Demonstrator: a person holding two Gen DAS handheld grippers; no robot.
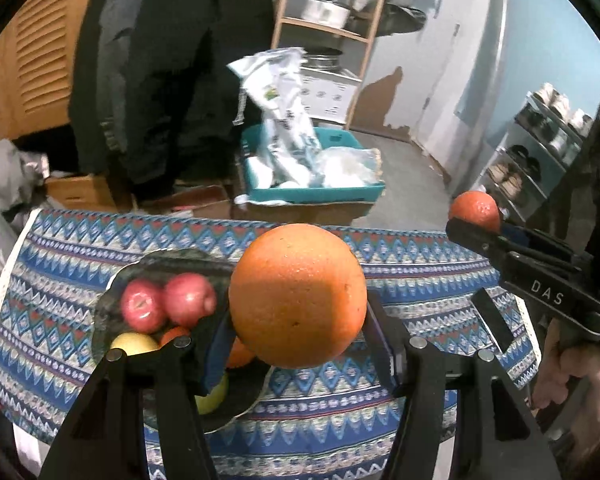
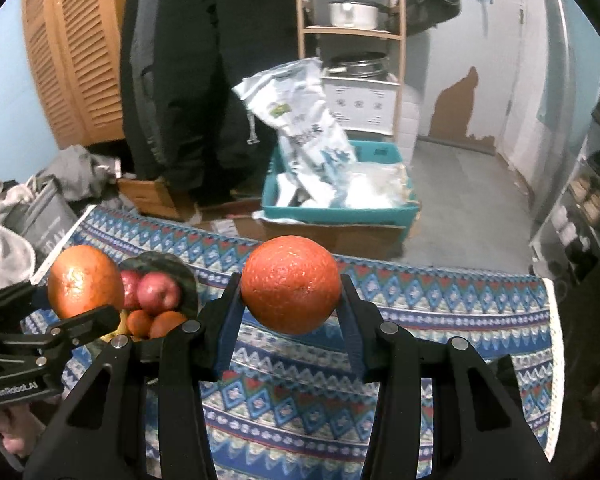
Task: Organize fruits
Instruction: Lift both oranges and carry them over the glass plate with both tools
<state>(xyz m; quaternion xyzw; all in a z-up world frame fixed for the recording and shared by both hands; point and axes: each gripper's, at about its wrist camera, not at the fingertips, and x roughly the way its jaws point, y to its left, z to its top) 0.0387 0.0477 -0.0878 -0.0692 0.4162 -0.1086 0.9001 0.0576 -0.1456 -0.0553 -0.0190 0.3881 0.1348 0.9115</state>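
A patterned blue tablecloth (image 2: 420, 320) spreads beneath both claws. Below and left of the left claw (image 1: 298, 320) sits a dark bowl (image 1: 112, 292) of red apples (image 1: 168, 304) and other fruit. The left claw's jaws are clamped on a large orange (image 1: 298, 294), lifted above the cloth. To its right, the right claw (image 2: 292, 296) is closed around a smaller, redder orange (image 2: 291, 290), also held aloft.

You've got a pale orange fruit (image 1: 298, 296) in your black left gripper (image 1: 298, 340), a deeper reddish orange (image 2: 291, 285) in the black right one (image 2: 290, 320). Below you, the cloth (image 2: 440, 320) runs blue, white and red in zigzag bands. Red apples (image 1: 166, 304) and a yellow fruit (image 1: 134, 343) sit on the dark mottled plate (image 1: 108, 308).
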